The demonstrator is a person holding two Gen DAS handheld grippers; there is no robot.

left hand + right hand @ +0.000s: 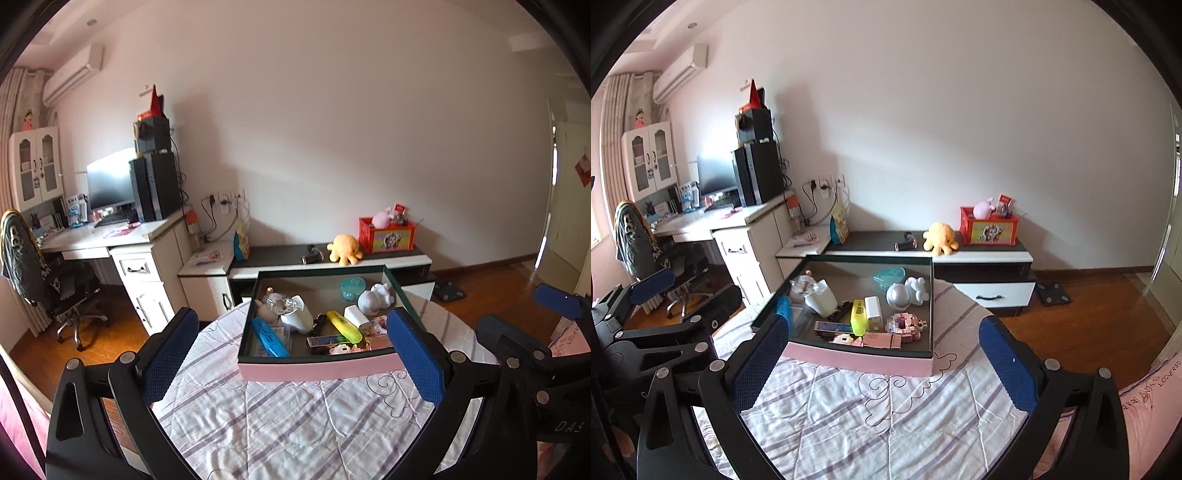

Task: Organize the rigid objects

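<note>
A shallow pink-sided box (314, 371) (864, 360) lies on the striped bedspread. Inside are a blue highlighter (269, 338), a yellow highlighter (343, 325) (858, 317), a white cup (297, 317) (822, 301), a white figurine (375, 297) (908, 293), a teal container (352, 288) (888, 278), a pink block toy (908, 325) and other small items. My left gripper (291, 362) hangs open just before the box's near wall, nothing between its blue pads. My right gripper (884, 363) is open too, level with the box's near right corner, holding nothing.
The bedspread (280, 421) stretches toward me. Beyond the bed stands a low cabinet (982, 273) with a yellow plush octopus (940, 238) and a red crate (990, 225). A desk (122, 240) with computer and an office chair (62, 288) stand at left. Wooden floor (1089, 317) lies right.
</note>
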